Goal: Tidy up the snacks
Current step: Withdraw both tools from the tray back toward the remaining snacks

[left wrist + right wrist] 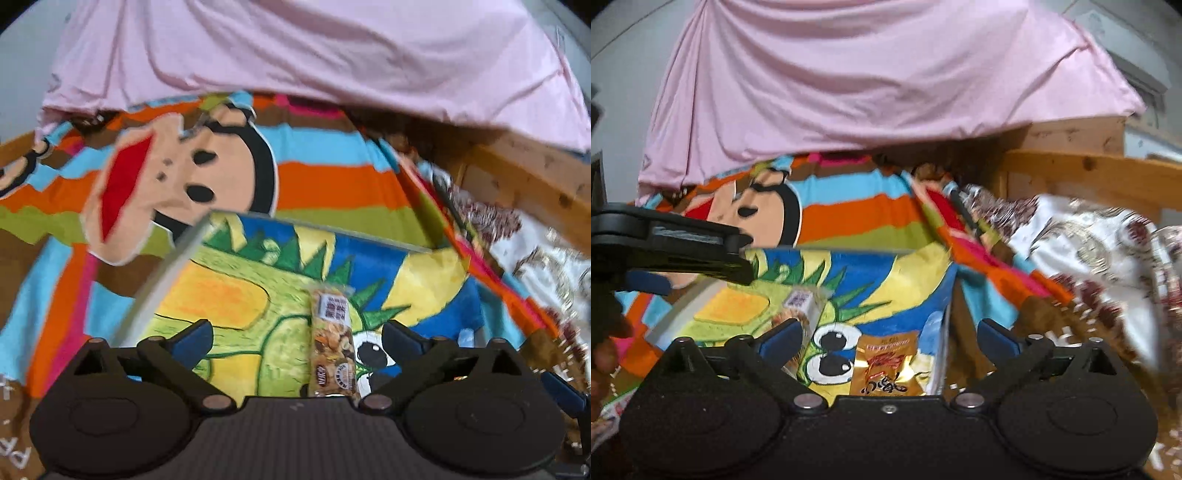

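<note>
Snacks lie in the dinosaur-print box (pixel 236 266): a nut bar (pixel 332 347) mid-floor, a gold packet (pixel 886 365) by its right wall. Your left gripper (pixel 297 343) and right gripper (pixel 888 339) show fingers spread, released; placing looks complete, so next fetch another snack.

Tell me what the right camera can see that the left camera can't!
Only the right wrist view shows the gold snack packet lying on the dinosaur board, and the other gripper, the left gripper, reaching in from the side. Only the left wrist view shows the whole nut bar from end to end. Both show the nut bar, the board, the striped monkey blanket and the pink cloth. Both jaws stand open, holding nothing.
</note>
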A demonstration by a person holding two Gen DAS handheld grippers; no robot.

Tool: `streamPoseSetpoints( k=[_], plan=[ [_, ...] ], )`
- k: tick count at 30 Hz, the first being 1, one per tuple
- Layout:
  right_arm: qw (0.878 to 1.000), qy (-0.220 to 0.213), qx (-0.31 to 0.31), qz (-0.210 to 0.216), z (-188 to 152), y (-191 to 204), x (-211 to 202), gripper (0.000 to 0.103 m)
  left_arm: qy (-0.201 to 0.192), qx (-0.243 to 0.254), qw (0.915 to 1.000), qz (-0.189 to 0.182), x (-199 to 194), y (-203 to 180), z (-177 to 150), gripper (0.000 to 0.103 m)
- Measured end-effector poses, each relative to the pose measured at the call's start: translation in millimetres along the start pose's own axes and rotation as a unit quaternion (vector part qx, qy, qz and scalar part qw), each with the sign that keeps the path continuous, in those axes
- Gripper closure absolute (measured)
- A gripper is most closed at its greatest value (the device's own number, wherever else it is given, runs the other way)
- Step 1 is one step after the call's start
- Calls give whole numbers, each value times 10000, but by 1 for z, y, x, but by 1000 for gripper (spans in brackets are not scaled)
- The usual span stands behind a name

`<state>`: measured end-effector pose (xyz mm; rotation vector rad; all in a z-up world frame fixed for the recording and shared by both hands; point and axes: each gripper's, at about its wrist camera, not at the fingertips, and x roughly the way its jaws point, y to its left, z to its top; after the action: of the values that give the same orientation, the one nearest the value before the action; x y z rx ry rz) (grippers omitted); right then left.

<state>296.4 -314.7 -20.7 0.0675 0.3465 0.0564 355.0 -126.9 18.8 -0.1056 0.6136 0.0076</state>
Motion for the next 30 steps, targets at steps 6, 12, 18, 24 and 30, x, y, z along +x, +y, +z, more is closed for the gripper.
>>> streamPoseSetpoints(
  k=[6,12,18,24,30],
  plan=[
    [9985,-519,-172,-23,10,9,-53,1,-421,-138,9990,-28,-59,22,-5,1],
    [9943,-987,-404,51,9,25,-109,1,-754,-263,9968,44,-117,51,-24,1],
    [9937,-1030,-384,225,3,41,-150,1,-985,-278,9945,230,-166,81,-45,1],
    [9943,-759,-584,460,-16,68,-180,1,-820,-80,9963,234,-191,102,-62,1],
    [9938,-335,-788,711,-38,94,-197,1,-567,-109,9983,64,-201,129,-84,1]
  ],
)
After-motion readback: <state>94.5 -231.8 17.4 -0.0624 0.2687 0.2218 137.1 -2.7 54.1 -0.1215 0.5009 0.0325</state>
